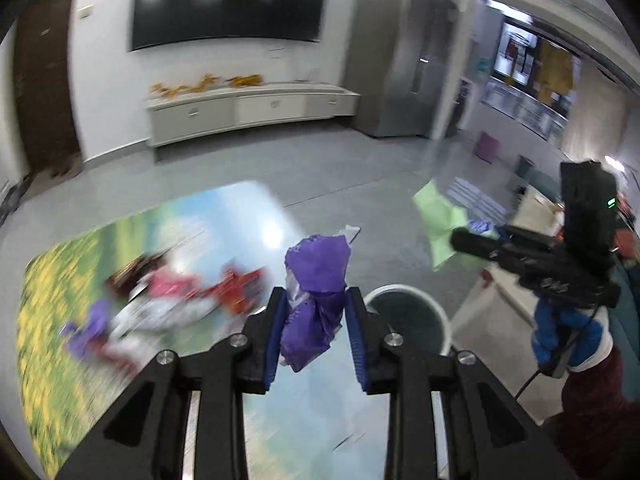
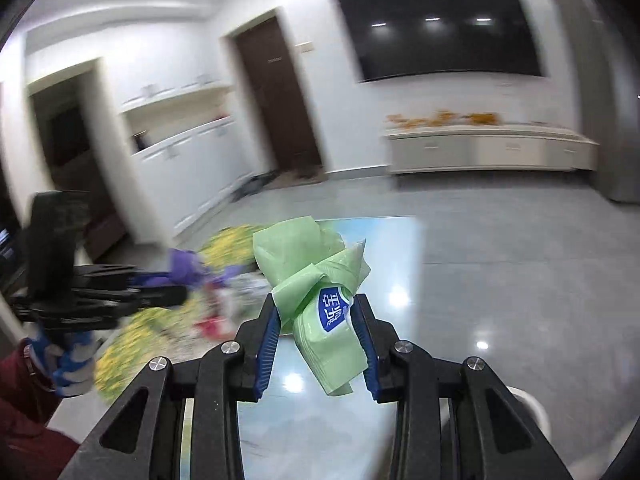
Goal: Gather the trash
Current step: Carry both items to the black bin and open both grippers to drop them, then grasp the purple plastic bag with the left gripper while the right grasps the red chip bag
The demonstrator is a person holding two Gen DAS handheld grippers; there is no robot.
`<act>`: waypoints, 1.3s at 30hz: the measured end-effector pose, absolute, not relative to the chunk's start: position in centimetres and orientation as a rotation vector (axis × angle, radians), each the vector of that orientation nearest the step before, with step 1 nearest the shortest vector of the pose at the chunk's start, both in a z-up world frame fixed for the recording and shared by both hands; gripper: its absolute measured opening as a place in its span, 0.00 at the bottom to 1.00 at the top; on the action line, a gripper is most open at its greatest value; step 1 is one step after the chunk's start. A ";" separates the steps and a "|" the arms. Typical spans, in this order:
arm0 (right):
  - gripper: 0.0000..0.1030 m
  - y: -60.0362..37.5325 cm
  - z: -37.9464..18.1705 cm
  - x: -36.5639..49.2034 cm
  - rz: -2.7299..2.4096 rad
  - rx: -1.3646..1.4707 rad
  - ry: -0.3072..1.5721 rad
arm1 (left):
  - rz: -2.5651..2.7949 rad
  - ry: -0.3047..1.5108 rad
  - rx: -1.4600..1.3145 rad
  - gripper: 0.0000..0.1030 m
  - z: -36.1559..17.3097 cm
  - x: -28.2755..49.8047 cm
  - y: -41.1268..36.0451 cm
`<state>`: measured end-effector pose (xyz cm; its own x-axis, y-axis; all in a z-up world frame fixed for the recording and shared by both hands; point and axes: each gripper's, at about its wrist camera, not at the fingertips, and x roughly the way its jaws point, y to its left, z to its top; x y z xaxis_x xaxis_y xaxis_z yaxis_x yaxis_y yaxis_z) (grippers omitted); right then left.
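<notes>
Overhead, a big dark screen (image 1: 230, 2) hung on the white wall, with a long pale low cabinet (image 1: 248, 110) beneath it and a tall grey cabinet (image 1: 400, 56) to its right. Nearer, a desk (image 1: 56, 288) with a printed top of yellow flowers and sky filled the lower left of the left wrist view. On it lay a blurred heap of litter (image 1: 176, 304), red, pink, white and purple. Just past the desk's near right corner stood a round white-rimmed bin (image 1: 412, 312) with a dark inside, on the grey tiled floor.

The left gripper (image 1: 316, 316) had its jaws clamped on a crumpled purple wrapper (image 1: 316, 280), which stood up between the blue pads above the desk edge, close beside the bin. The right gripper (image 2: 318, 332) was held up over the desk's glossy corner with its jaws pressed on a crumpled green wrapper (image 2: 312, 276) that bore a blue label; the wrapper bulged out above the pads and hung below them. In the left wrist view that same gripper showed at the right, carried by a hand in a blue and white glove (image 1: 568, 336) with a dark red sleeve (image 1: 596, 400).
</notes>
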<state>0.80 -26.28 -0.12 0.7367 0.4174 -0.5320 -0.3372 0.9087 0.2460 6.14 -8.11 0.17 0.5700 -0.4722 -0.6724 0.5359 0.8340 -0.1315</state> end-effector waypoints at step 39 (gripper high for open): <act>0.60 -33.4 -4.4 2.6 0.008 0.294 0.751 | -0.636 0.875 0.035 0.60 -3.7 11.0 -12.3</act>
